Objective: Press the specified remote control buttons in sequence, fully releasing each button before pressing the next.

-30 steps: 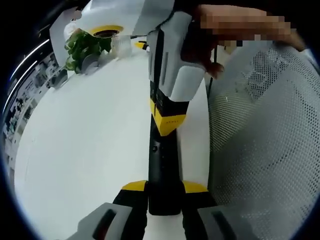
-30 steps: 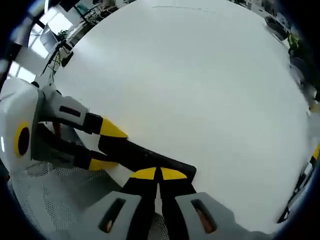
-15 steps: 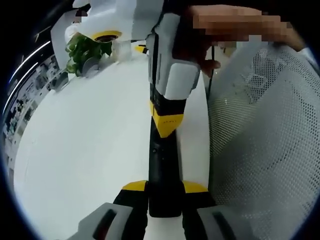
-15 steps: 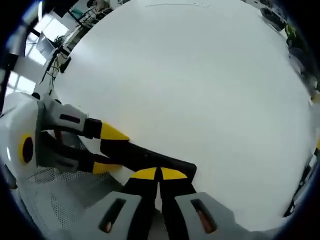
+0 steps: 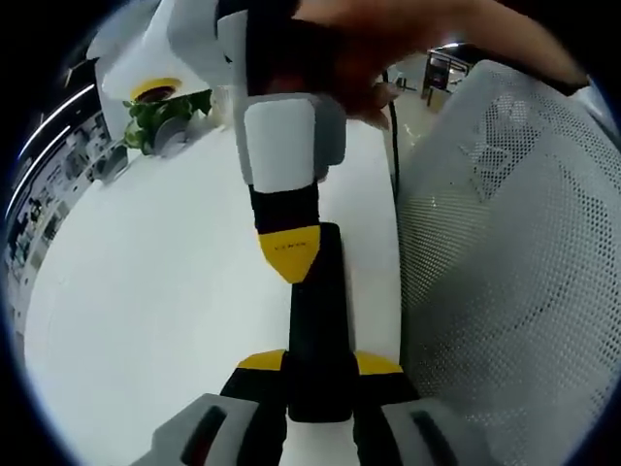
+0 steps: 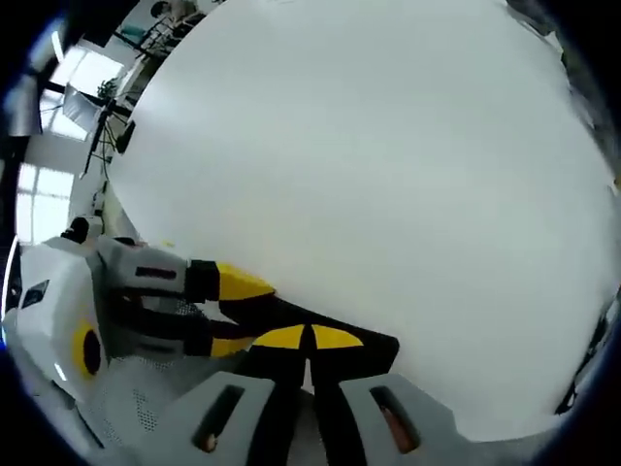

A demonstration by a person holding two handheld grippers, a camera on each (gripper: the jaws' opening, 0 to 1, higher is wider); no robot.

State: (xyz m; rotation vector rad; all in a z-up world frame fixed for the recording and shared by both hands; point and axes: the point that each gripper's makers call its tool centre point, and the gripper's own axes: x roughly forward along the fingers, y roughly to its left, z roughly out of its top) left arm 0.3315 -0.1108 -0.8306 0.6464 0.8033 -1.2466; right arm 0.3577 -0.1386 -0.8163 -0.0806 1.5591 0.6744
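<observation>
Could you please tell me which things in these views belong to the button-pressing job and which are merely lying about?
Job:
- remote control, black
- left gripper, clamped on the remote's near end
- right gripper, tips closed, over the remote
- white table beneath

Lying about:
- green plant
- mesh chair back

Closed right tongs (image 6: pixel 309 338) press the remote (image 6: pixel 325 330), left tongs (image 6: pixel 243 316) gripping it.

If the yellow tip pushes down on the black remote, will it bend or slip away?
The remote probably stays stiff: it looks like a straight, hard bar. It likely won't slip, since the left hand-held gripper clamps one end. The right hand-held gripper presses its other end.
</observation>
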